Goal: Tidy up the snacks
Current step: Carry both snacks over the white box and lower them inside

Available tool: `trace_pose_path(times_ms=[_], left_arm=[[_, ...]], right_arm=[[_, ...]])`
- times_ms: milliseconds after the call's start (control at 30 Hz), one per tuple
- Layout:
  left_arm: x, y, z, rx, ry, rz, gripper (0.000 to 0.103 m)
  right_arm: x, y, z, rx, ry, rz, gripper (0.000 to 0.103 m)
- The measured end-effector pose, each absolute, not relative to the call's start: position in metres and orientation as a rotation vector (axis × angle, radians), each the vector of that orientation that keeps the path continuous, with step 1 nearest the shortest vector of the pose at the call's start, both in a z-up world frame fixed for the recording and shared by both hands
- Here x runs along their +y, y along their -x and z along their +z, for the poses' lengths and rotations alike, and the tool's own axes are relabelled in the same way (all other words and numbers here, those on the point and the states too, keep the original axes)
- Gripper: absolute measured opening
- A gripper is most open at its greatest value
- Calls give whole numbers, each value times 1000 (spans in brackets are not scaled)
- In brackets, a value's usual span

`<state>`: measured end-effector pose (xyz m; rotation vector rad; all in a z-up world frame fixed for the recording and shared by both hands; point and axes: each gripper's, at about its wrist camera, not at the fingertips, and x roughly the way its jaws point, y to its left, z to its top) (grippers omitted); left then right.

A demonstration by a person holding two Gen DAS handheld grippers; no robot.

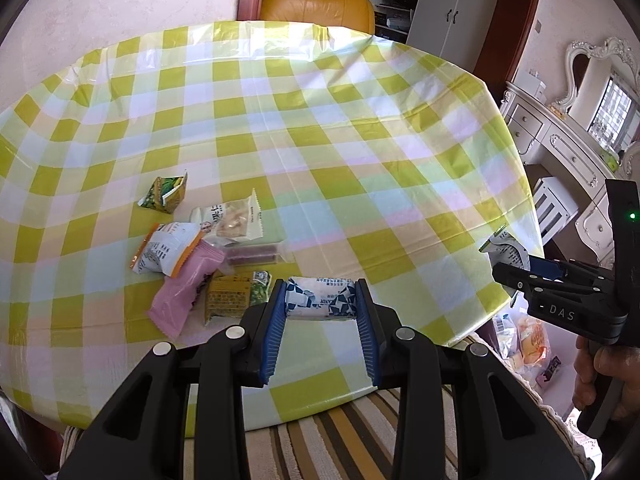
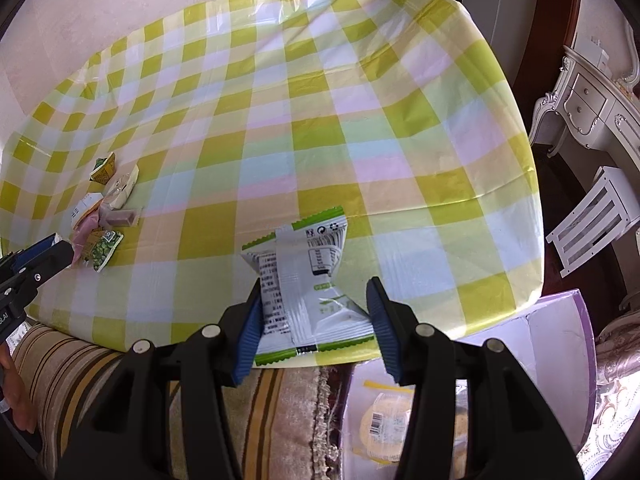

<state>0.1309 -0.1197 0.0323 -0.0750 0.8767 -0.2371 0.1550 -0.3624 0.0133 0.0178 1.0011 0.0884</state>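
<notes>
While the left gripper is pinching a blue-and-white snack bar between its blue pads just above the near edge of the checked table, the right gripper is closing on a white, green-edged packet by the table's near right edge, its waist crumpling between the jaws. Other snacks are lying clustered toward the near left: a pink packet, an orange-trimmed white one and a green pea packet.

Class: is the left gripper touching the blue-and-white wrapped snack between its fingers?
Touching. The left wrist view shows the left gripper with both blue pads pressed against the ends of the blue-and-white snack, no gap either side.
</notes>
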Motion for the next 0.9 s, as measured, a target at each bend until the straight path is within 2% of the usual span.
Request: trace_pose_path(times_ms=[900], left_arm=[[-302, -123, 13, 1027, -115, -615, 33]], right_arm=[[-528, -89, -19, 1010, -253, -200, 51]])
